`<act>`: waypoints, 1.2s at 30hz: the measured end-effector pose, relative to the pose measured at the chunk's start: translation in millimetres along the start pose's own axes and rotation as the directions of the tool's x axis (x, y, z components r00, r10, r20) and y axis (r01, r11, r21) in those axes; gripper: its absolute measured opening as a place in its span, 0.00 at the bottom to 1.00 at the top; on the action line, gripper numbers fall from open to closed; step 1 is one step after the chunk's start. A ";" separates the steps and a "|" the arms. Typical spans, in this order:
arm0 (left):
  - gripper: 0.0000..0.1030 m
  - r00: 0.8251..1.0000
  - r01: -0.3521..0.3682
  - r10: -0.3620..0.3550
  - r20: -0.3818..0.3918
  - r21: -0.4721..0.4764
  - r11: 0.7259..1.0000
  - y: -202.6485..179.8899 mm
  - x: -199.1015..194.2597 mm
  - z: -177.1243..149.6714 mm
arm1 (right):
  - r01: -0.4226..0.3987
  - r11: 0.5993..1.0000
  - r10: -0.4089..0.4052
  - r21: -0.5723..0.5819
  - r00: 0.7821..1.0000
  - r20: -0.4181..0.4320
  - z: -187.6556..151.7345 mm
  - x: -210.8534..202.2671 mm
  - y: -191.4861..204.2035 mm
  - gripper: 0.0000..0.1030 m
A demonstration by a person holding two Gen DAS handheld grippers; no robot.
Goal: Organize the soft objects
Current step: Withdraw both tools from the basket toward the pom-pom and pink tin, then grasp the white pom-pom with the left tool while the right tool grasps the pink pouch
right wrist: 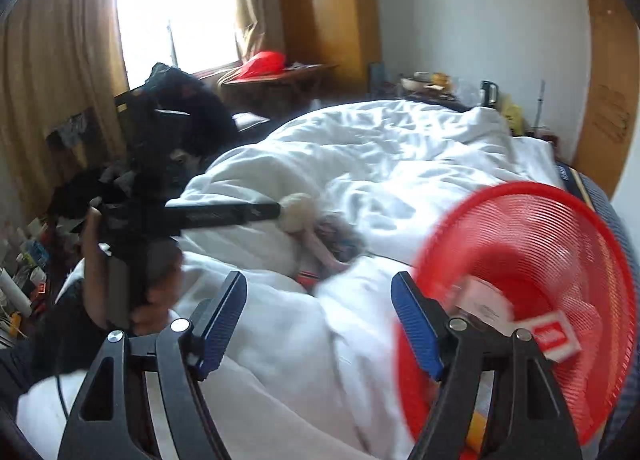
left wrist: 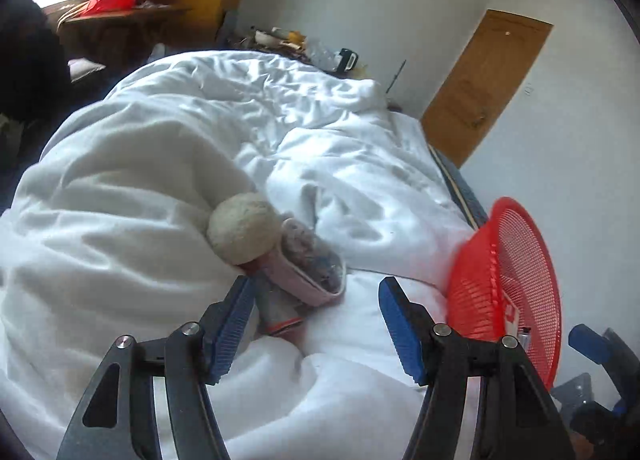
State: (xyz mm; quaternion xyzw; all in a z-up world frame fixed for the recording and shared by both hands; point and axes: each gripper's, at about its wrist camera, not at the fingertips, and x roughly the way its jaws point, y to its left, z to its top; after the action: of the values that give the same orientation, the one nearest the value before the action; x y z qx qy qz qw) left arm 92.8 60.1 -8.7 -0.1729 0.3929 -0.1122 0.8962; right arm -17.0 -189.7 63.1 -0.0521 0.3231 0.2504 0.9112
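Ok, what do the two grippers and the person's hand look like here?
Both the left gripper and the right gripper have black linkage arms with silver pivot pins and ribbed blue pads. From the right wrist view, a hand grips the left gripper's black handle; a thin cable hangs below.

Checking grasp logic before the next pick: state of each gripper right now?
Left gripper: open, nothing held; the cream plush ball lies beyond its tips.
Right gripper: open, nothing held; the red mesh basket is beside it.

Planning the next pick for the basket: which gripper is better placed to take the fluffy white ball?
Left, probably. The left gripper is open, pointing close to the fluffy white ball; the right gripper sits nearer the red basket.
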 end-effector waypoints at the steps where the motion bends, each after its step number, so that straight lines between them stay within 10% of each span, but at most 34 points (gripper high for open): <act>1: 0.66 1.000 -0.009 0.008 -0.020 -0.031 0.999 7.9 12.1 -4.0 | -0.010 1.000 0.010 -0.013 1.000 -0.011 8.3 11.3 10.9 0.72; 7: 0.64 0.996 -0.034 0.026 -0.084 -0.100 0.994 43.8 42.0 -13.9 | -0.024 1.000 0.023 -0.008 0.995 -0.096 35.8 97.9 38.2 0.72; 14: 0.62 0.994 -0.005 -0.012 -0.104 -0.164 0.986 62.1 61.9 -14.6 | -0.094 0.954 0.175 0.285 0.947 -0.270 -4.5 187.8 -7.8 0.72; 20: 0.64 0.999 -0.021 0.012 -0.046 -0.186 0.982 58.8 66.6 4.4 | -0.083 0.950 0.174 0.300 0.941 -0.289 -12.8 198.6 -19.7 0.72; 29: 0.64 0.954 -0.193 0.193 -0.229 0.024 0.981 35.1 146.4 46.8 | -0.080 0.962 0.156 0.261 0.946 -0.283 -11.4 206.5 -26.1 0.72; 36: 0.55 0.977 -0.111 0.103 -0.185 -0.037 0.993 58.5 148.0 42.9 | -0.018 0.988 0.059 0.153 0.962 -0.268 6.0 225.5 -21.3 0.72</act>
State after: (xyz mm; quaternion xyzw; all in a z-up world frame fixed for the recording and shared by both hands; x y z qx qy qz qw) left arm 227.1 73.3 -103.4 -0.1616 0.4846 -0.0699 0.8568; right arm 146.9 -111.3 -72.2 -0.0113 0.4638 0.2335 0.8546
